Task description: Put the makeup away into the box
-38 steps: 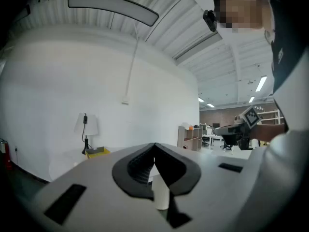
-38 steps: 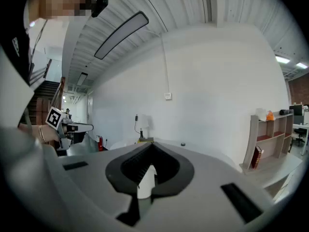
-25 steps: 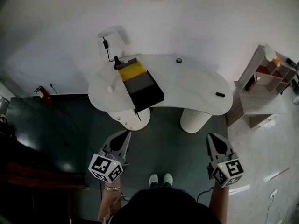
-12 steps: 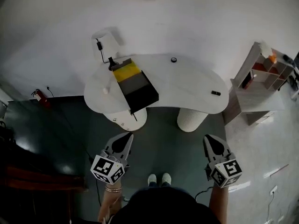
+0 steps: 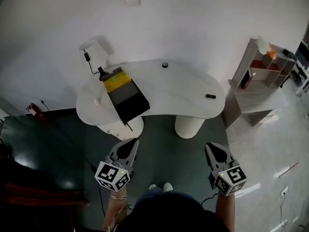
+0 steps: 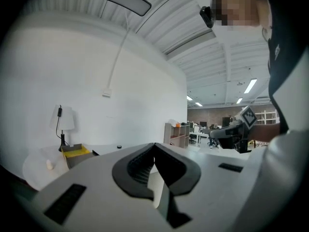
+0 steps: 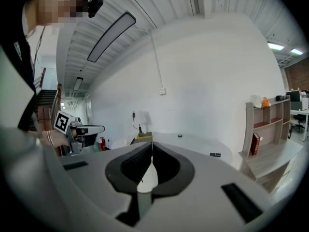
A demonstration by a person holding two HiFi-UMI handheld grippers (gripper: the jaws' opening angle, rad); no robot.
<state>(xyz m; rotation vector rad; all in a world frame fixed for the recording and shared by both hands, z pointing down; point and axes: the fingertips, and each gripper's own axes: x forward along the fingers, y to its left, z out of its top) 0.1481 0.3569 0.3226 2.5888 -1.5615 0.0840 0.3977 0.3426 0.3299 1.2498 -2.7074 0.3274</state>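
An open box (image 5: 124,93) with yellow, grey and black sections lies on the left part of a white curved table (image 5: 181,93). Three small makeup items rest on the tabletop. A round black one (image 5: 164,64) sits at the back, a flat black one (image 5: 210,96) at the right, and a small white one (image 5: 96,101) left of the box. My left gripper (image 5: 131,143) and right gripper (image 5: 210,146) hang over the floor well short of the table, both shut and empty. In the left gripper view the box (image 6: 75,151) shows far left; in the right gripper view the box (image 7: 144,137) lies straight ahead.
A white lamp (image 5: 94,52) stands at the table's back left. A wooden shelf unit (image 5: 256,76) stands to the right of the table. A red fire extinguisher (image 5: 31,110) leans at the wall on the left. Dark green floor lies between me and the table's two round pedestals.
Both grippers have drifted forward slightly, still shut. The table and box have shifted left in the head view as the person moves.
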